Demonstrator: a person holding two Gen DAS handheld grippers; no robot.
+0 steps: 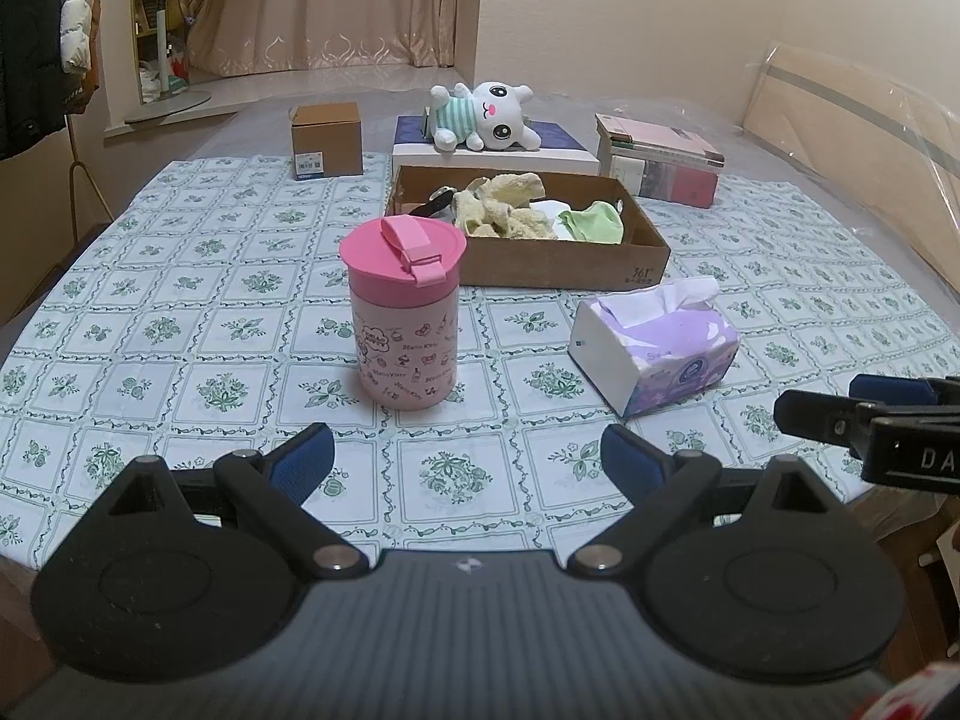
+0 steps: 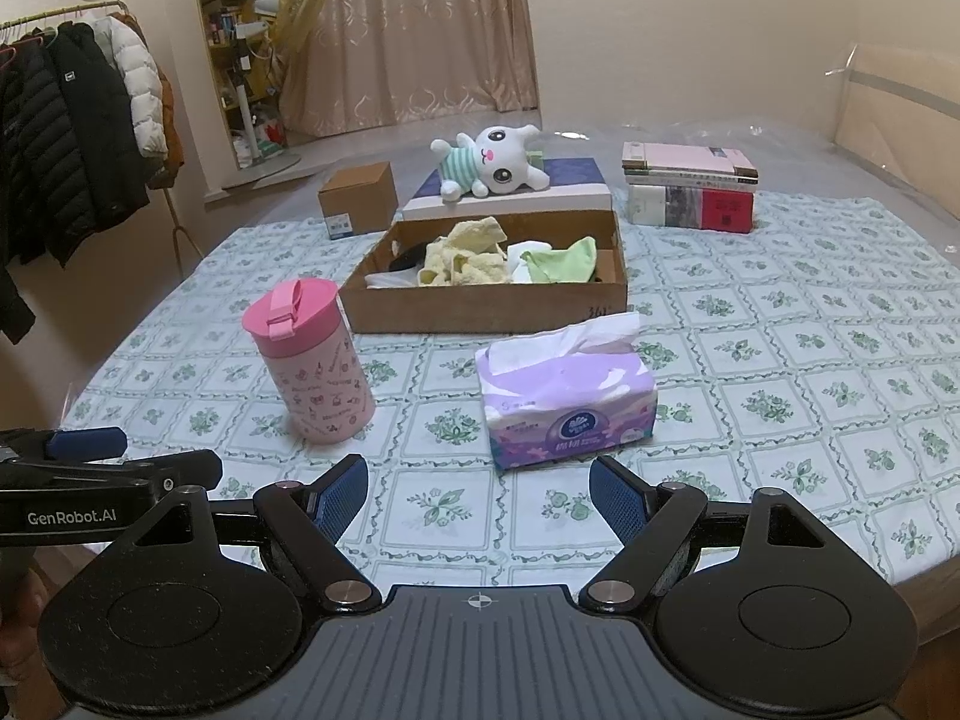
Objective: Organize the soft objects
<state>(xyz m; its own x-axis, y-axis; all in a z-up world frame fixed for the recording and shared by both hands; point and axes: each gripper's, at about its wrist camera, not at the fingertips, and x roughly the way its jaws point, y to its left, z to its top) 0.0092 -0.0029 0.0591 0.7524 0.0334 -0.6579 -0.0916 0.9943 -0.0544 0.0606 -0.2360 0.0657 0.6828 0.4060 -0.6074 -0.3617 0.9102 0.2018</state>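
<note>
Left tongs (image 1: 467,462) and right tongs (image 2: 479,495) both spread wide, holding nothing. Soft cloths (image 2: 474,261) lay in cardboard tray (image 2: 486,306) ahead of tongs — plush rabbit (image 2: 492,168) lay beyond.

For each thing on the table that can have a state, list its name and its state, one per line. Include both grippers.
Left gripper: jaws open, empty.
Right gripper: jaws open, empty.
Pink cup: upright, lid on.
Tissue pack: opened, a tissue sticking out.
Cardboard tray: open-topped, holding cloths.
Plush toy: lying on the flat box.
Small brown box: closed.
Books: stacked, closed.
</note>
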